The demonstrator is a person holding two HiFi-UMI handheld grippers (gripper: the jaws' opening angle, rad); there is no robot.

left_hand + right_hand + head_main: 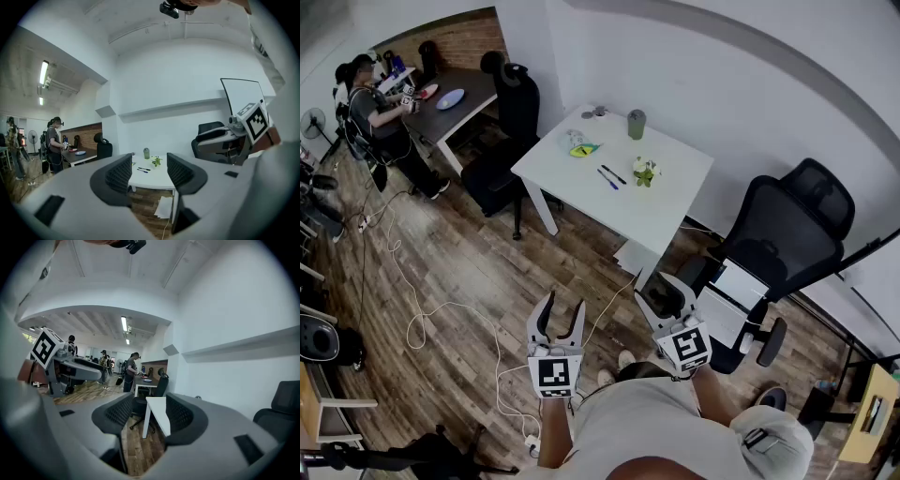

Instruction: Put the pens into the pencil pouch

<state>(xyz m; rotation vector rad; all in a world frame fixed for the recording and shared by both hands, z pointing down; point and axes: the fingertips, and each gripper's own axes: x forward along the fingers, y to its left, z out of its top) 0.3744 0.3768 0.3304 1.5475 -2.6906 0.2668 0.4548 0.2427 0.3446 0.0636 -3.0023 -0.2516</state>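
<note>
Two dark pens (612, 176) lie side by side on the white table (666, 202) far ahead of me. Near the table's left end lies a small yellow-green and teal thing (583, 149), which looks like the pouch. My left gripper (562, 307) is held over the wood floor, well short of the table, open and empty. My right gripper (661, 286) is beside it, also open with nothing between its jaws. The left gripper view frames the table and the pens (143, 169) between the open jaws of the left gripper (149, 171). The right gripper (147, 416) faces the table's corner (157, 411).
A green cup (636, 123) and a small plant (645, 171) stand on the table. Black office chairs sit at the table's left (506, 141) and right (787, 234). A person (380, 117) stands at a dark desk at the back left. Cables (441, 309) trail over the floor.
</note>
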